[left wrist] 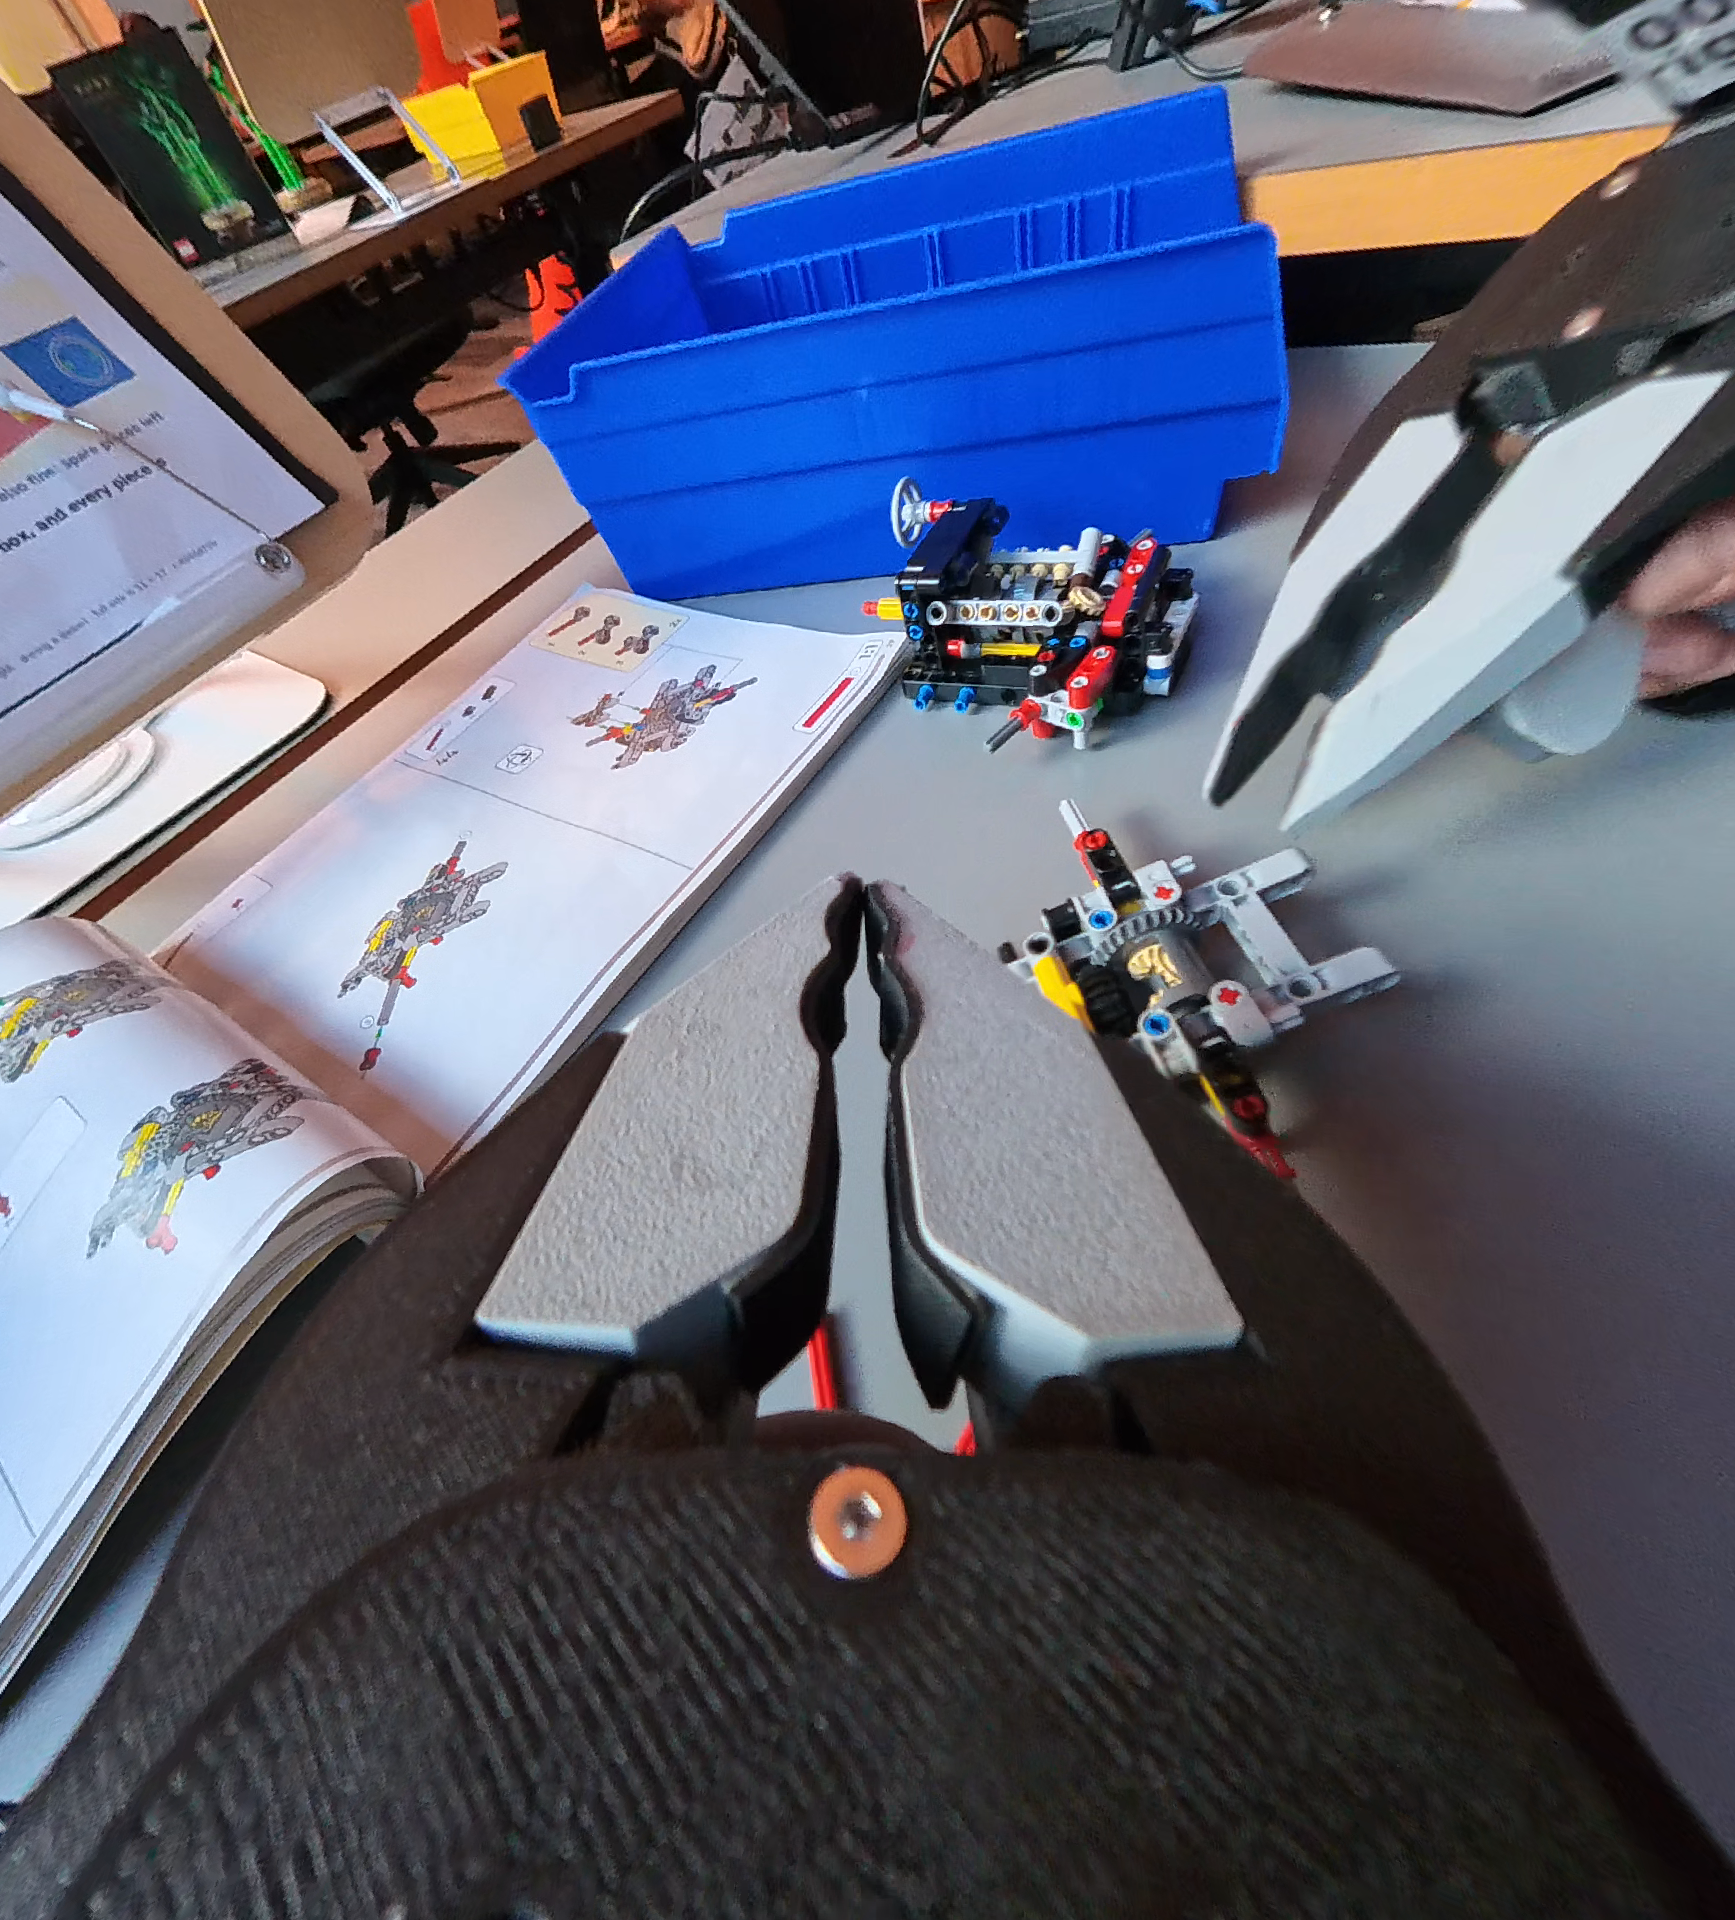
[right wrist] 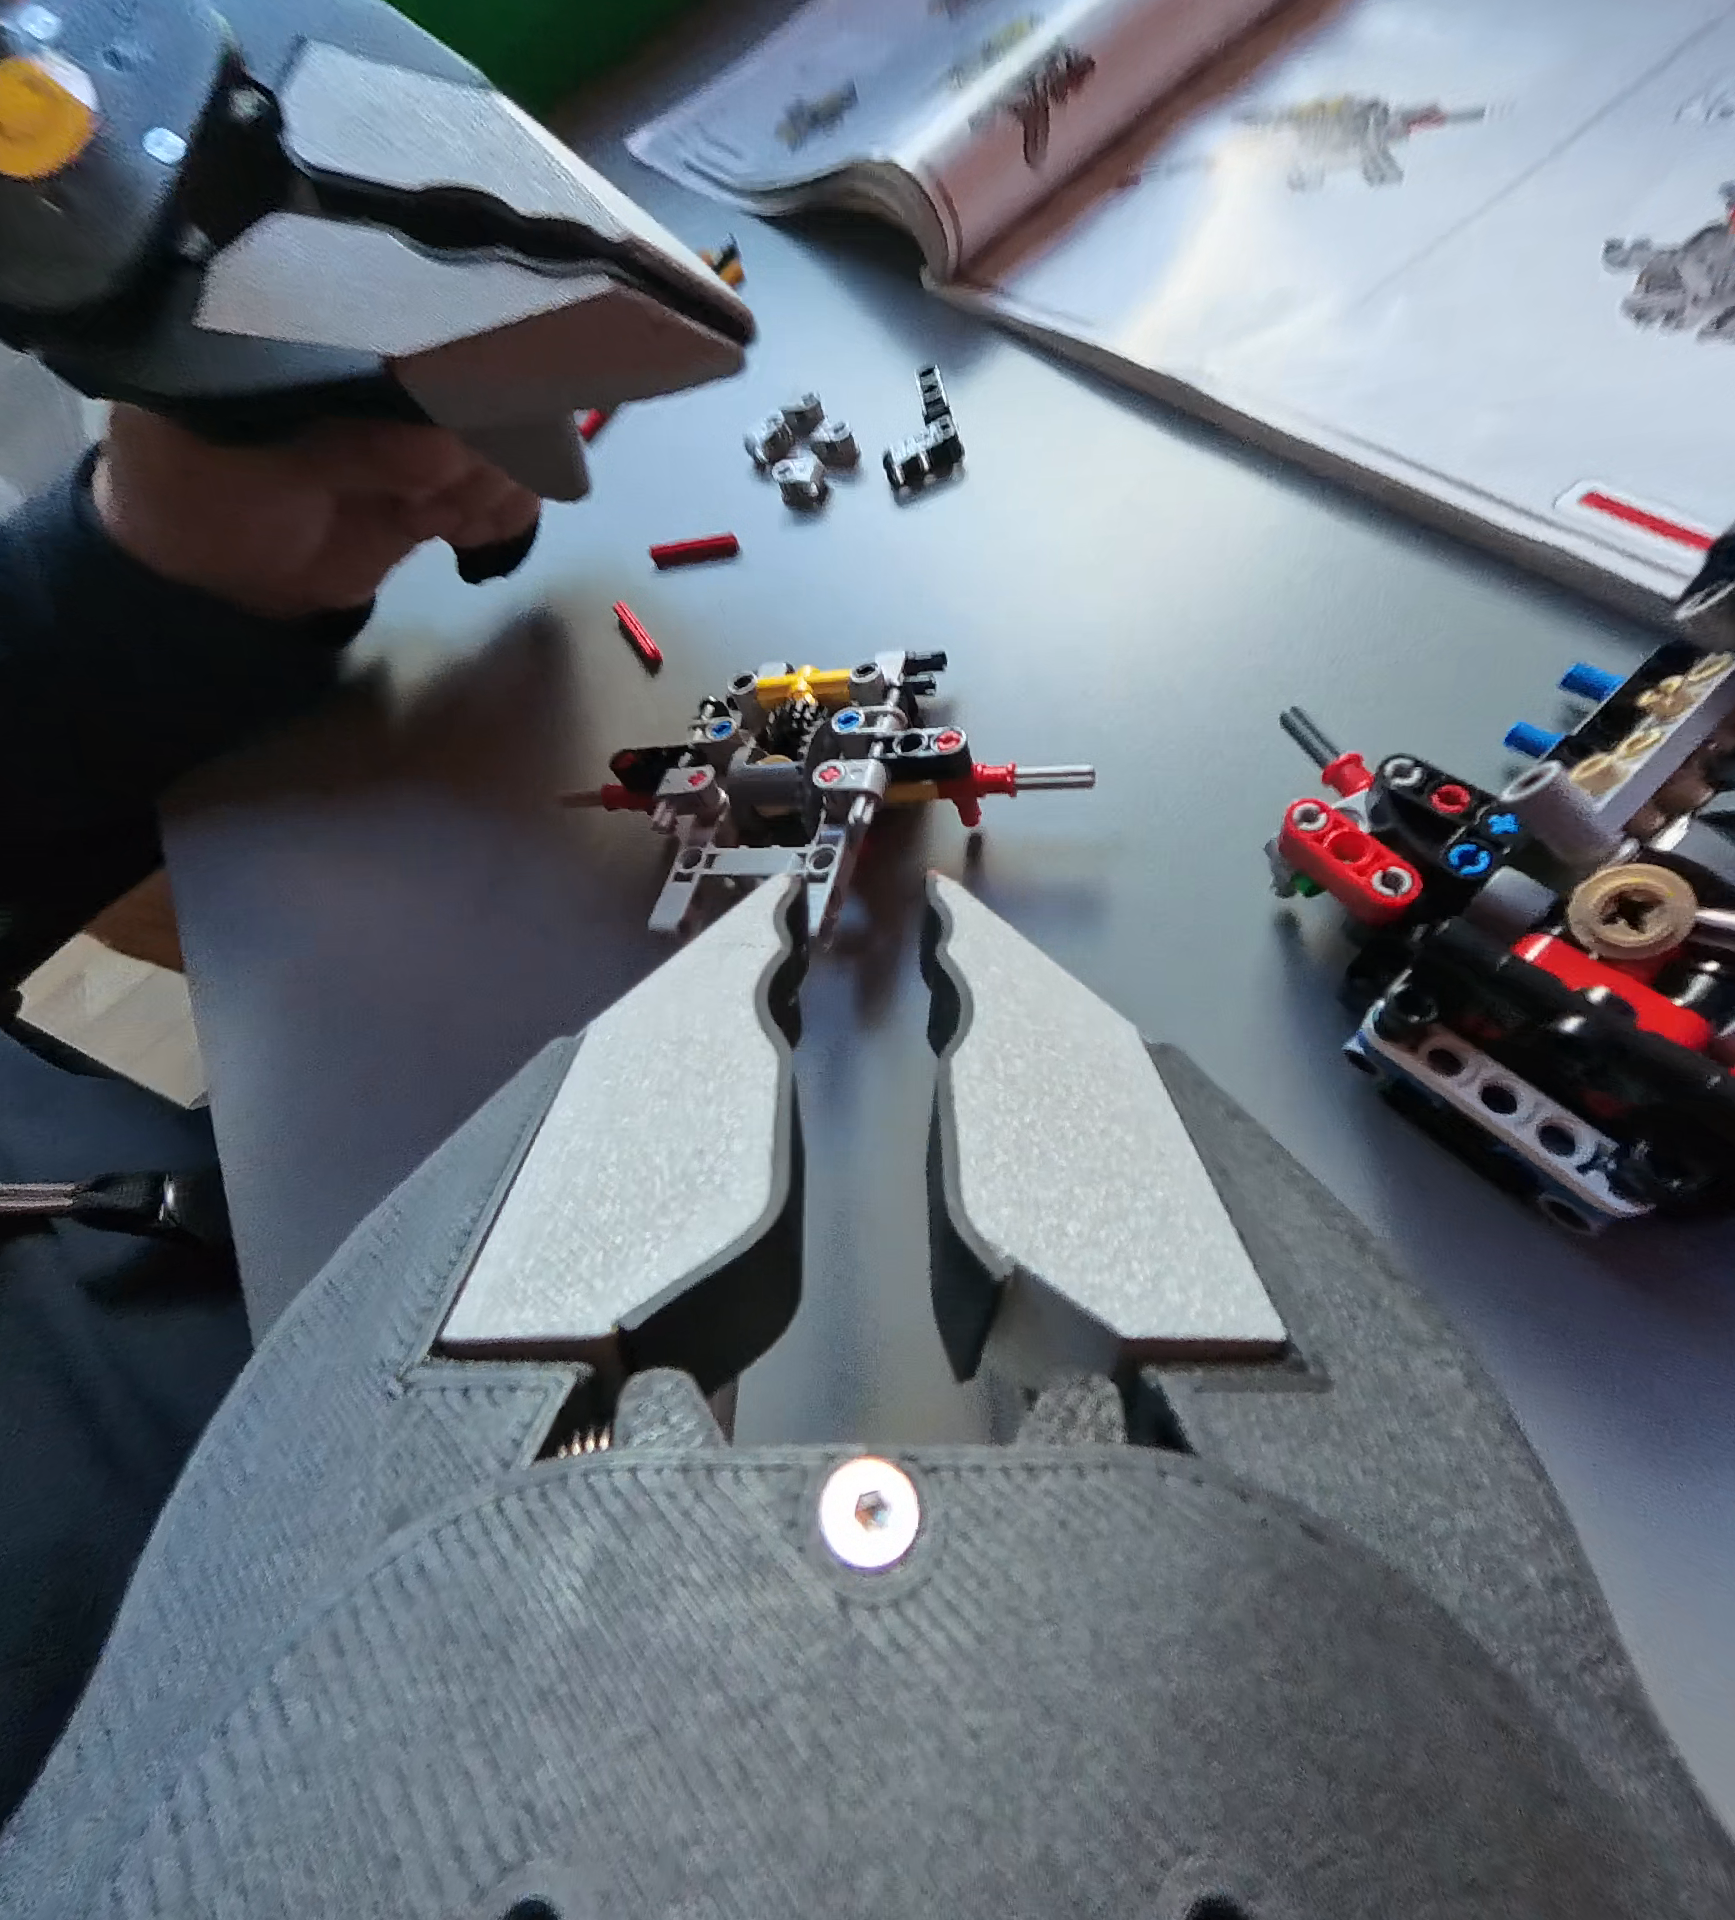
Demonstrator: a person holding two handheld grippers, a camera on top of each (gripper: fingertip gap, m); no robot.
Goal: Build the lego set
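The small grey brick assembly [right wrist: 801, 774] lies on the surface just ahead of the right gripper [right wrist: 861, 899], whose jaws stand narrowly apart, seemingly bare; the left gripper [left wrist: 863, 899], jaws closed together, sits beside it.

The left gripper [left wrist: 863, 891] has its fingertips pressed together on nothing, while the right gripper [right wrist: 861, 888] stands parted.
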